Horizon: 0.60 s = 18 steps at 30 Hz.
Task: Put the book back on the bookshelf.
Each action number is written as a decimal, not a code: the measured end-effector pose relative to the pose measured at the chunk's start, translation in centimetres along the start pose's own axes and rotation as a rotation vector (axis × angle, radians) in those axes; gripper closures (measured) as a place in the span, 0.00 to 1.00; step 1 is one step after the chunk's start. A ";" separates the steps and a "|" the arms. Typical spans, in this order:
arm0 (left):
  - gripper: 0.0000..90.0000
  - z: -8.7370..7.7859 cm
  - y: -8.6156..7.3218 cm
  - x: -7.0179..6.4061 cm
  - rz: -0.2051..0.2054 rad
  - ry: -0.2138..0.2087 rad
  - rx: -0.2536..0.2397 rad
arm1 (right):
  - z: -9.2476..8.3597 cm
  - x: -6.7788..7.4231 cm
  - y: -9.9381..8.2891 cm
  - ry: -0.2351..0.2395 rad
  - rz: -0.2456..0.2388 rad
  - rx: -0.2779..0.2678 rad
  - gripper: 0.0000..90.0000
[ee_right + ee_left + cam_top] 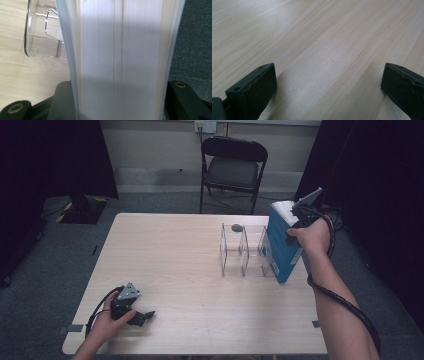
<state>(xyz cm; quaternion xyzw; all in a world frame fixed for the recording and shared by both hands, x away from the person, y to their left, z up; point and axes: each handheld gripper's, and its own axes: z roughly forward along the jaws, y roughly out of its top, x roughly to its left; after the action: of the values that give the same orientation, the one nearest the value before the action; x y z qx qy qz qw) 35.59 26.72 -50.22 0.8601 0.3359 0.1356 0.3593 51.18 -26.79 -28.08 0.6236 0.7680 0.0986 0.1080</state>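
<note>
High view: one blue book (281, 245) upright at the right end of one clear rack (242, 251), long axis vertical, page edges up. Right gripper (295, 215) straddling its top, grip unclear. Left gripper (142, 316) near the rack-side table (170, 260) corner, gaping, holding nothing. One chair (233, 167) behind.

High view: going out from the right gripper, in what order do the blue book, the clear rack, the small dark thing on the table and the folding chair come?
1. Blue book, between the right gripper's jaws, at the table's right edge.
2. Clear rack, just left of the book.
3. Small dark thing, behind the rack's far end.
4. Folding chair, beyond the table on the floor.
</note>
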 end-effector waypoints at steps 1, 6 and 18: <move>0.00 0.0 0.0 0.0 -0.003 0.000 0.000 | -0.1 0.0 -0.1 -0.004 0.001 0.001 0.51; 0.00 0.0 0.0 0.0 0.000 0.000 0.000 | -0.6 -0.1 -0.7 -0.003 0.013 -0.014 0.45; 0.00 -0.1 -0.1 -0.1 -0.003 0.003 0.001 | -2.2 0.0 -1.9 0.017 0.017 -0.049 0.36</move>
<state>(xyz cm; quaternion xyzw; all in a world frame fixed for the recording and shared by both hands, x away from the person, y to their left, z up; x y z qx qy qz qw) 35.43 26.69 -50.22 0.8596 0.3377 0.1361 0.3586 48.74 -27.23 -26.48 0.6262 0.7611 0.1235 0.1156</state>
